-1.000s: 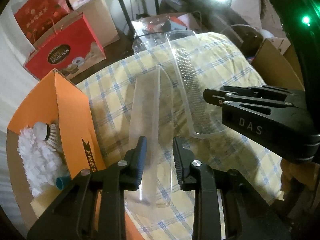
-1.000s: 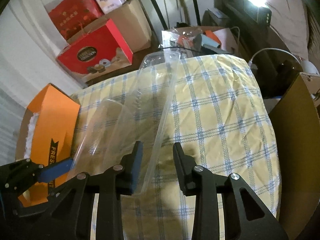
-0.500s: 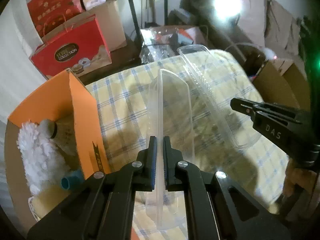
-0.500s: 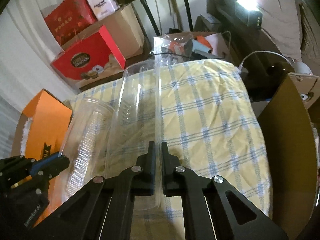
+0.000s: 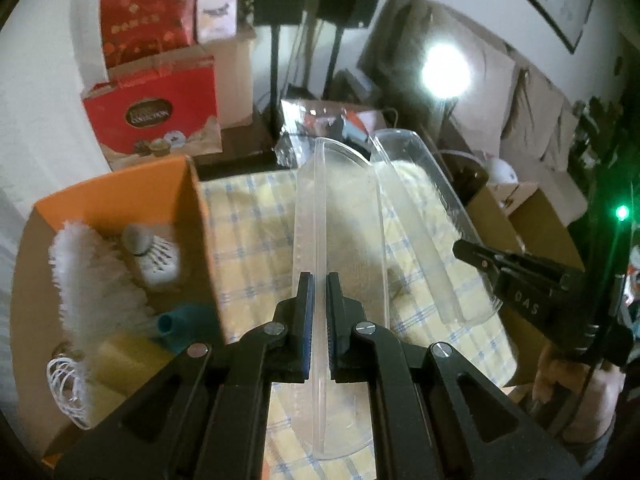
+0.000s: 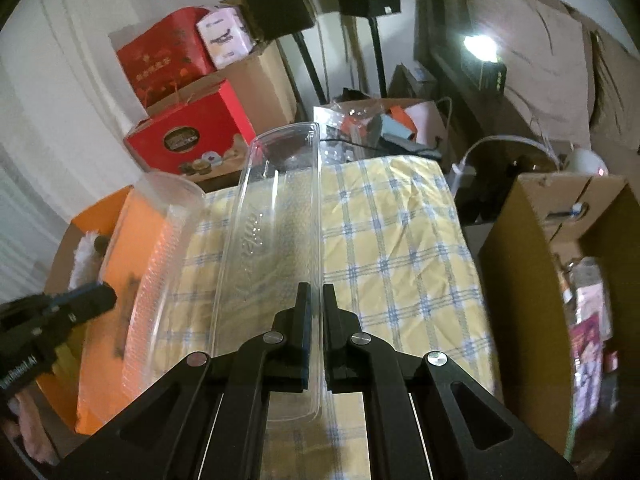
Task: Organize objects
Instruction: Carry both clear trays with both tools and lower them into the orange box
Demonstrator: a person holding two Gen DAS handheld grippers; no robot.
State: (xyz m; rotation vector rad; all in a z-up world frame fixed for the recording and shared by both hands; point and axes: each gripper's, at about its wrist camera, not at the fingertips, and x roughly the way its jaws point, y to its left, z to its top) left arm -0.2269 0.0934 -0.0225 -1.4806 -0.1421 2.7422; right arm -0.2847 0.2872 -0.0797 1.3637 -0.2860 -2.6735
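Two long clear plastic trays are held in the air above the yellow checked tablecloth (image 5: 248,232). My left gripper (image 5: 319,312) is shut on the rim of one clear tray (image 5: 344,220). My right gripper (image 6: 316,316) is shut on the rim of the other clear tray (image 6: 276,208). In the left wrist view the right gripper (image 5: 520,276) holds its tray (image 5: 424,184) to the right. In the right wrist view the left gripper (image 6: 60,312) holds its tray (image 6: 160,248) to the left, over the orange box (image 6: 100,360).
An orange cardboard box (image 5: 120,200) on the left holds a white fluffy brush (image 5: 88,280), a shuttlecock (image 5: 156,256), a yellow sponge and a teal tube. Red gift boxes (image 5: 156,112) and speaker stands stand behind. A brown carton (image 6: 540,280) stands to the right.
Both grippers closed on the rims of the clear trays and lifted them off the cloth. Both trays have risen and the views have tilted up.
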